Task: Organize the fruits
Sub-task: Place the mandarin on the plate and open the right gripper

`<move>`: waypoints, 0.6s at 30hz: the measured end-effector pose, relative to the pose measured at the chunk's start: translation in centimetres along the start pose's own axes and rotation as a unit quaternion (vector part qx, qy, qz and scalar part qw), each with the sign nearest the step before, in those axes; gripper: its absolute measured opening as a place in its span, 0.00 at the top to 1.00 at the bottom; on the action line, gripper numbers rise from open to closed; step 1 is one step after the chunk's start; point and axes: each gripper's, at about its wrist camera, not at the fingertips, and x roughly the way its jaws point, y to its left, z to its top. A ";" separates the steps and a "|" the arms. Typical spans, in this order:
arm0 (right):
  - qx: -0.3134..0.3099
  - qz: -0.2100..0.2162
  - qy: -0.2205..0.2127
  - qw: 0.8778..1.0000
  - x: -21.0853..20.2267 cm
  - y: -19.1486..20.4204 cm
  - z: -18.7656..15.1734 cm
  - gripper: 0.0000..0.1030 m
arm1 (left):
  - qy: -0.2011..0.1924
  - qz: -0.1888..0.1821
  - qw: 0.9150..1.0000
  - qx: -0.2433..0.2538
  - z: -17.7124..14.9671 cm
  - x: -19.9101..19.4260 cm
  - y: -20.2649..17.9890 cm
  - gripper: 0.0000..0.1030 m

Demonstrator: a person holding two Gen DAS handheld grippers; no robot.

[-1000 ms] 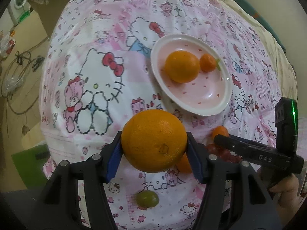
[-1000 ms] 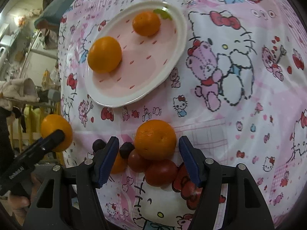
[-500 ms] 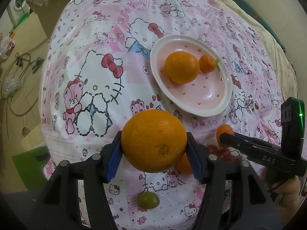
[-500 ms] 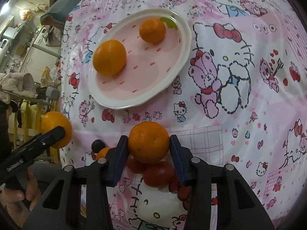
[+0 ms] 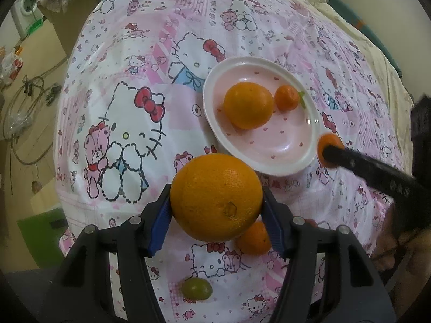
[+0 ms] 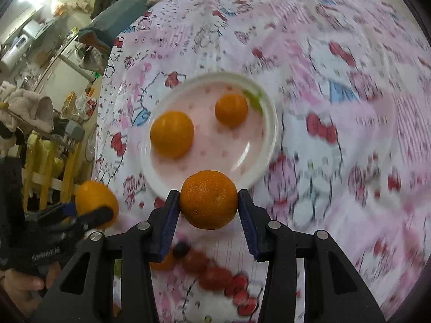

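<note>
My left gripper (image 5: 216, 212) is shut on a large orange (image 5: 215, 196), held above the cloth just short of the pink plate (image 5: 291, 161). The plate holds an orange (image 5: 249, 105) and a small mandarin (image 5: 287, 98). My right gripper (image 6: 208, 207) is shut on a mandarin (image 6: 208, 200), lifted near the plate's (image 6: 266, 145) front rim. That mandarin also shows in the left wrist view (image 5: 327, 145). The left gripper's orange shows in the right wrist view (image 6: 95, 204).
A small mandarin (image 5: 254, 238) and a green grape (image 5: 196, 289) lie on the Hello Kitty tablecloth (image 5: 129, 123) below my left gripper. Red tomatoes (image 6: 215, 277) and a dark grape (image 6: 180, 250) lie under my right gripper. The table edge drops off at left.
My right gripper closed on the mandarin, lifted it off the fruit pile and carried it toward the plate. My left gripper kept hold of the large orange and moved a little.
</note>
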 end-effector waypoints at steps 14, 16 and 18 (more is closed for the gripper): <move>-0.037 -0.011 0.032 0.999 7.2 -0.1 5.0 0.55 | 0.012 0.006 1.000 -0.016 0.9 1.2 1.3 0.44; -0.017 0.010 0.041 0.999 7.7 -0.8 5.3 0.55 | 0.010 0.006 1.000 -0.023 1.1 1.1 1.3 0.44; -0.014 0.019 0.038 0.999 7.7 -0.9 5.5 0.53 | 0.010 0.005 1.000 -0.026 1.2 1.1 1.4 0.44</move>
